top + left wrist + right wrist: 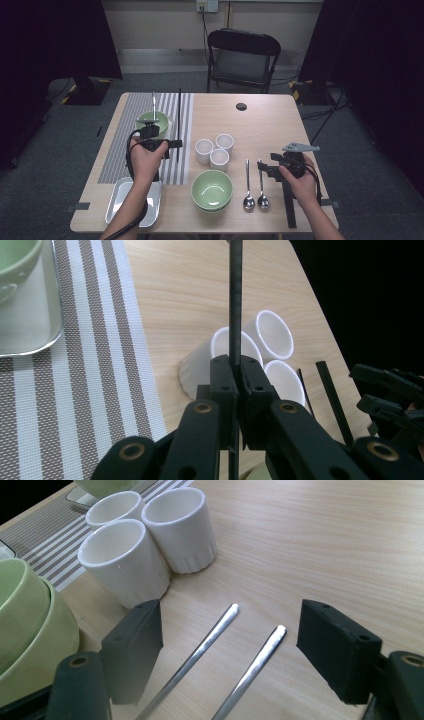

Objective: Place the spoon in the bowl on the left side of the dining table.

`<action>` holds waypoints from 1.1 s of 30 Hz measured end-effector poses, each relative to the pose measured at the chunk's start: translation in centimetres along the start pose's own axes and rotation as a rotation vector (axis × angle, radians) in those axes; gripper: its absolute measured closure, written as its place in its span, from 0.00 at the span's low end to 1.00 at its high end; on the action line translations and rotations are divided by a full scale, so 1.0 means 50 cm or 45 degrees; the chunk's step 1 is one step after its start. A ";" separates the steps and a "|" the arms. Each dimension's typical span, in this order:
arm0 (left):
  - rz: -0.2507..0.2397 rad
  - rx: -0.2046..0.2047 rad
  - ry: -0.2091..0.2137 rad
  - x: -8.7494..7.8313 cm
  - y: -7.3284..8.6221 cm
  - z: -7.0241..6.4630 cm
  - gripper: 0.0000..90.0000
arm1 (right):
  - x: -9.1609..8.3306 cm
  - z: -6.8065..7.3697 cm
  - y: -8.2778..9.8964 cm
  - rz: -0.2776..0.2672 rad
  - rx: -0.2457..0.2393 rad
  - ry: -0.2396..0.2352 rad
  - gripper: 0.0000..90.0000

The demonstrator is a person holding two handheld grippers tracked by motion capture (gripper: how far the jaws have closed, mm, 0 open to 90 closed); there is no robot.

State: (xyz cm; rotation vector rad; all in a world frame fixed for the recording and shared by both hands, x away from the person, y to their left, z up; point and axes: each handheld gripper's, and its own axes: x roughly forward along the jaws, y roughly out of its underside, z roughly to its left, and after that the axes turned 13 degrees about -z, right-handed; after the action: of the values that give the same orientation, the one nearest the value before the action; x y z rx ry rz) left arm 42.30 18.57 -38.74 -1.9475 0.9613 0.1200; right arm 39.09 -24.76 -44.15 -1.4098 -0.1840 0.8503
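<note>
In the high view the left tool (172, 144) sits left of centre, over the striped placemat (120, 145), with its jaws pinching a thin black rod (178, 117) that runs straight up the frame along the mat's right edge. The left gripper view shows the same grip close up: the two black pads are pressed together on the rod (235, 305), which rises to the top edge in front of three white cups (272, 335) on the wooden counter (190, 295).

The right tool (261, 169) is at the lower right of the high view, held low over the counter just right of two metal spoons (254, 185). In the right gripper view its jaws stand spread wide, with both spoon handles (235, 655) lying on the counter between them and touching neither pad.

A stack of green bowls (212, 190) sits at lower centre, the cups (214, 150) just above it. Another green bowl (152, 122) rests on a tray at the mat's upper end, and a metal tray (116, 202) lies at the lower left.
</note>
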 end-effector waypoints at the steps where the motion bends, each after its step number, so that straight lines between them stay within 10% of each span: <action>1: -0.002 0.003 -0.009 -0.003 -0.002 0.001 0.96 | 0.000 0.000 0.001 0.001 -0.002 0.000 0.28; 33: -0.033 -0.024 -0.078 -0.045 -0.023 0.051 0.96 | -0.003 -0.018 0.016 0.030 -0.027 0.009 0.28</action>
State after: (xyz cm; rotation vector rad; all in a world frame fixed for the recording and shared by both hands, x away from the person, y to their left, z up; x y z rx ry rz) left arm 42.25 22.15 -38.40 -1.9613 0.8976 0.1737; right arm 39.21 -25.62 -45.03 -1.4366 -0.1719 0.8651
